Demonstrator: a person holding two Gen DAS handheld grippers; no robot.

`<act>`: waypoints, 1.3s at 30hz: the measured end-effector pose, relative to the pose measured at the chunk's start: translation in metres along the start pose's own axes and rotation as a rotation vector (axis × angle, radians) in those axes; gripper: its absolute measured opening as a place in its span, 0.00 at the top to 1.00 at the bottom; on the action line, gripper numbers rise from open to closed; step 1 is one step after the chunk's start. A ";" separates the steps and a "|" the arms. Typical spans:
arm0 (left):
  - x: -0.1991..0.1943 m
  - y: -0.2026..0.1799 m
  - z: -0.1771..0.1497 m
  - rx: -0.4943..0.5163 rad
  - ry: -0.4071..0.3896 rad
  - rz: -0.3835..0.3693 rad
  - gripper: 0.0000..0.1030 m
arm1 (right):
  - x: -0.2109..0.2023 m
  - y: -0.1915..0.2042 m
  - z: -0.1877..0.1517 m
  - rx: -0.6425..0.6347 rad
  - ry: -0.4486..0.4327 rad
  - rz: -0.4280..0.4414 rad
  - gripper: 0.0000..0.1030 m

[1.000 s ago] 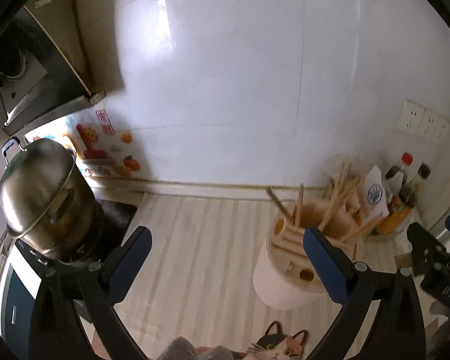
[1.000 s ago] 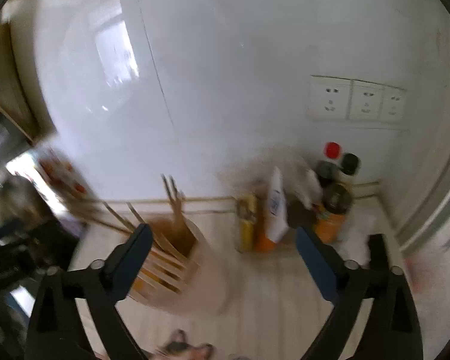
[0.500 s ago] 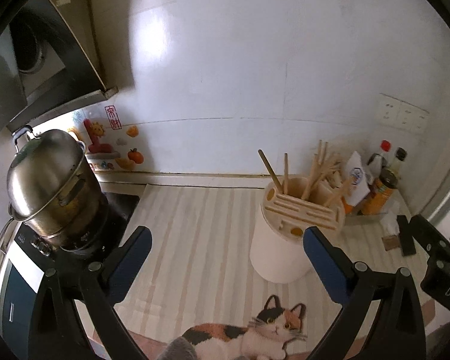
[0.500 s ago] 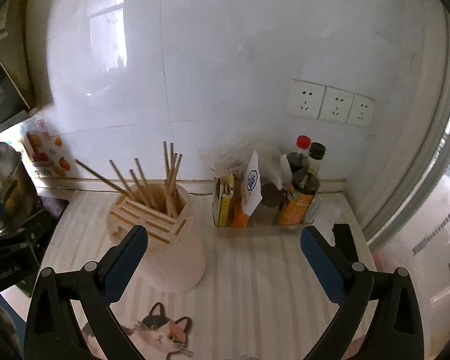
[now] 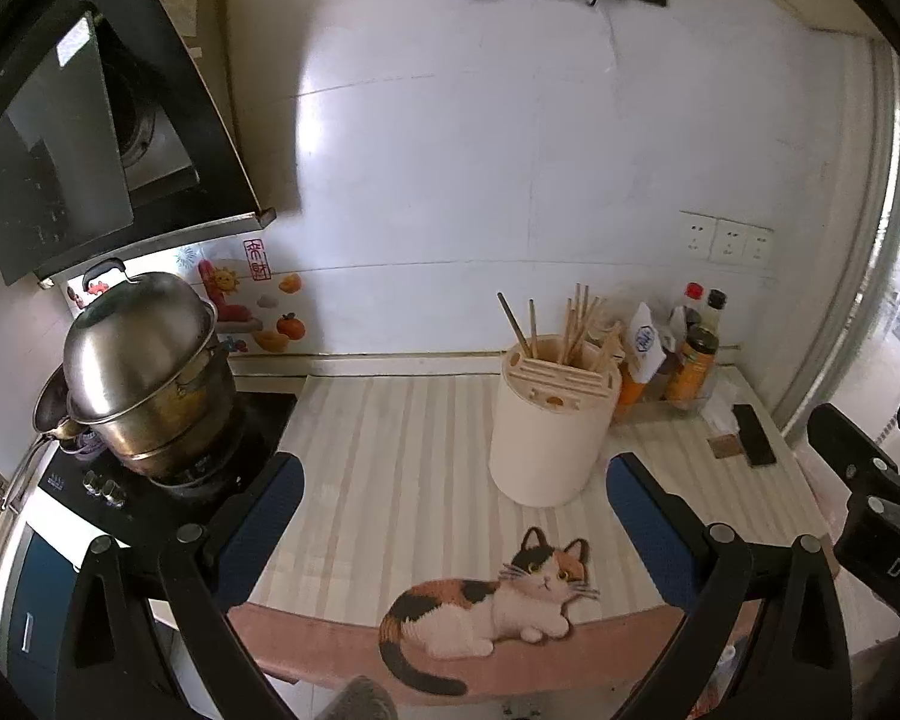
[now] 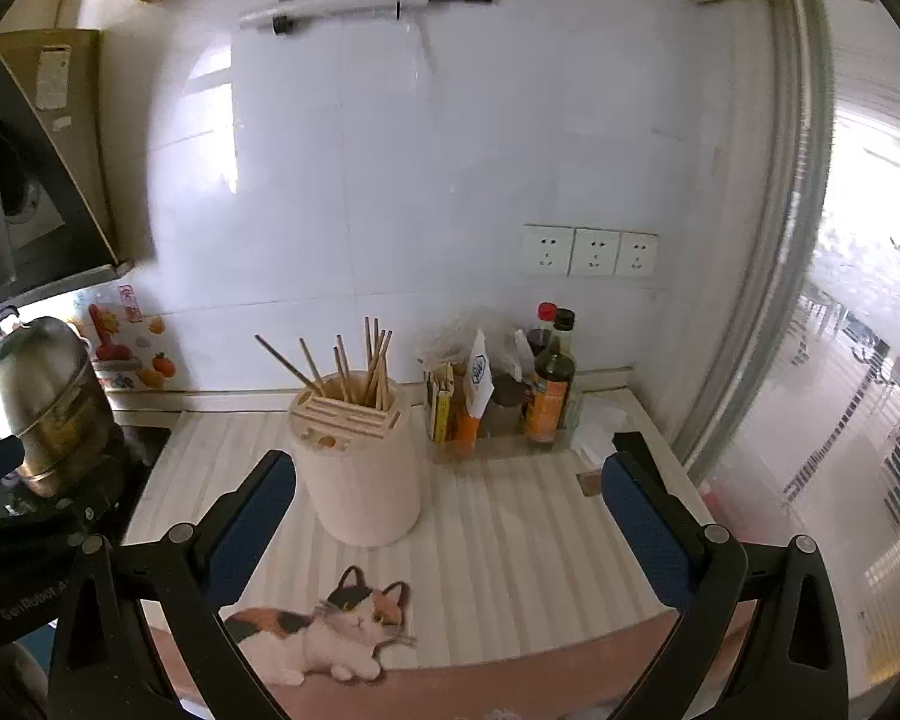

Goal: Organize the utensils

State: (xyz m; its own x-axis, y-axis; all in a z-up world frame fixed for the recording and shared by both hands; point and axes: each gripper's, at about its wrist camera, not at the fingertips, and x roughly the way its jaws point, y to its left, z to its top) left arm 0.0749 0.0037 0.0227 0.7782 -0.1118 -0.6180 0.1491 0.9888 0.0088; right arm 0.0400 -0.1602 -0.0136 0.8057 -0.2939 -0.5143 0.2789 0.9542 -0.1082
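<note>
A cream utensil holder (image 5: 547,427) (image 6: 359,463) stands on the striped counter, with several wooden chopsticks (image 5: 576,324) (image 6: 363,363) sticking up from it. My left gripper (image 5: 453,516) hangs open in front of the counter, well short of the holder, nothing between its fingers. My right gripper (image 6: 447,516) is also open and empty, set back from the holder, which sits just left of its centre. In the left wrist view the right gripper's black body (image 5: 870,498) shows at the right edge.
A steel pot (image 5: 144,378) sits on the stove at the left. Sauce bottles and packets (image 6: 510,390) crowd the back right, under wall sockets (image 6: 588,252). A black phone (image 5: 753,435) lies near the window. A cat picture (image 5: 492,600) marks the counter's front edge.
Both grippers have pulled back and up from the holder, so it looks smaller and farther away. More of the counter, its front edge and the wall now shows.
</note>
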 end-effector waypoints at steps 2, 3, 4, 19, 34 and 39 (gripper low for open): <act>-0.010 0.002 -0.003 0.002 -0.004 -0.002 0.00 | -0.017 0.000 -0.005 0.007 -0.006 -0.002 0.00; -0.014 0.003 -0.004 0.002 -0.004 -0.005 0.00 | -0.023 0.000 -0.007 0.004 -0.006 -0.010 0.00; -0.018 0.004 -0.005 0.001 -0.003 -0.007 0.00 | -0.031 0.000 -0.009 0.005 -0.005 -0.012 0.00; -0.026 0.004 0.008 -0.014 0.076 0.050 0.00 | -0.052 0.001 0.002 0.004 0.041 -0.001 0.00; -0.031 0.001 0.014 -0.023 0.057 0.085 0.00 | -0.044 0.002 0.017 -0.032 0.054 0.010 0.00; -0.031 0.001 0.014 -0.019 0.057 0.090 0.00 | -0.044 0.002 0.016 -0.038 0.055 0.009 0.00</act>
State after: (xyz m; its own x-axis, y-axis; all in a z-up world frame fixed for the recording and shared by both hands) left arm 0.0591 0.0064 0.0532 0.7520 -0.0169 -0.6589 0.0676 0.9964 0.0515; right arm 0.0133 -0.1461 0.0228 0.7781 -0.2825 -0.5610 0.2507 0.9586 -0.1349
